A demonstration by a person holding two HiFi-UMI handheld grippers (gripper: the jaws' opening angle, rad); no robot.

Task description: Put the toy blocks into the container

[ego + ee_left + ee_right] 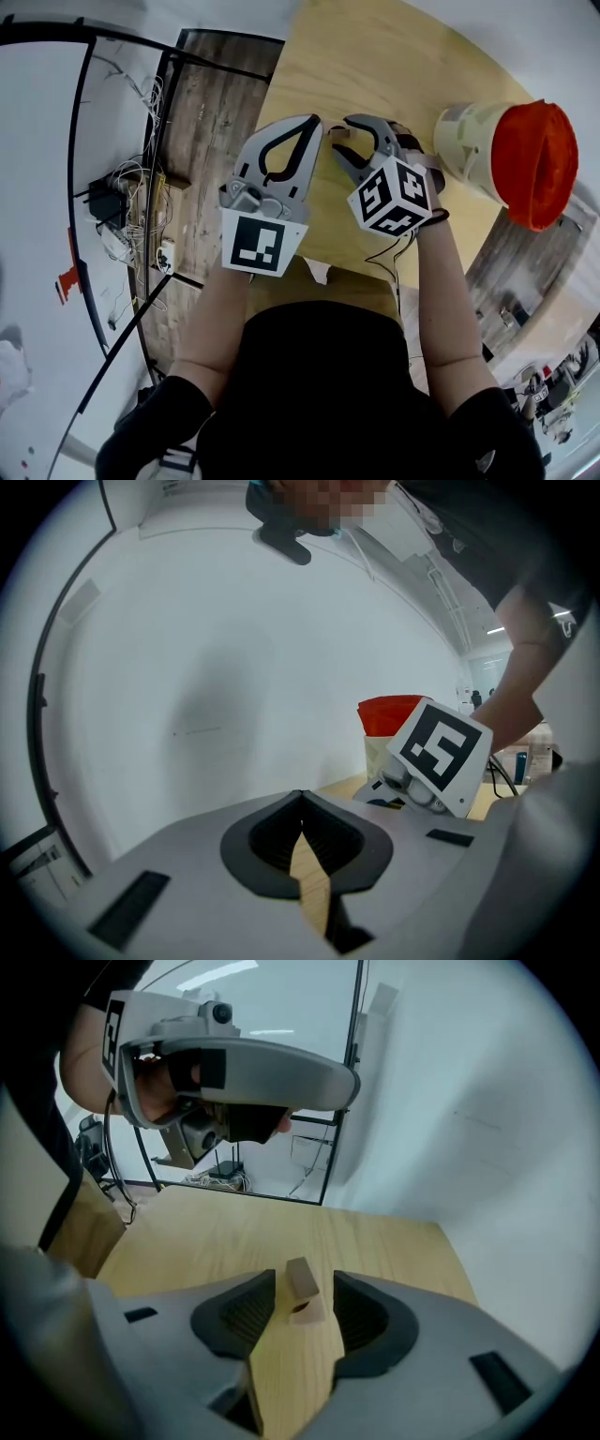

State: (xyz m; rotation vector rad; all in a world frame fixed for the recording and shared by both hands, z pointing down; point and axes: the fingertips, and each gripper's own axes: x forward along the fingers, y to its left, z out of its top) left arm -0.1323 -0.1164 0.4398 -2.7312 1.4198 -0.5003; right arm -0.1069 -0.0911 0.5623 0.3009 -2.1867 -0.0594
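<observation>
A small wooden block (302,1290) stands on the light wooden table (216,1237). It sits between the pads of my right gripper (305,1281), which is open; neither pad presses on it. From the head view the block (337,134) is a small tan piece at the tips of the right gripper (343,139). My left gripper (316,122) hovers just left of it, shut with its tips together and nothing between them (300,803). The container (473,141) is a white bucket with a red liner (534,164), lying at the right of the table.
The table's left edge drops to a wood floor with a tangle of cables and boxes (131,202) and a black metal frame (84,159). A white wall (206,696) rises close beyond the table. The bucket (384,747) shows behind the right gripper's marker cube (439,747).
</observation>
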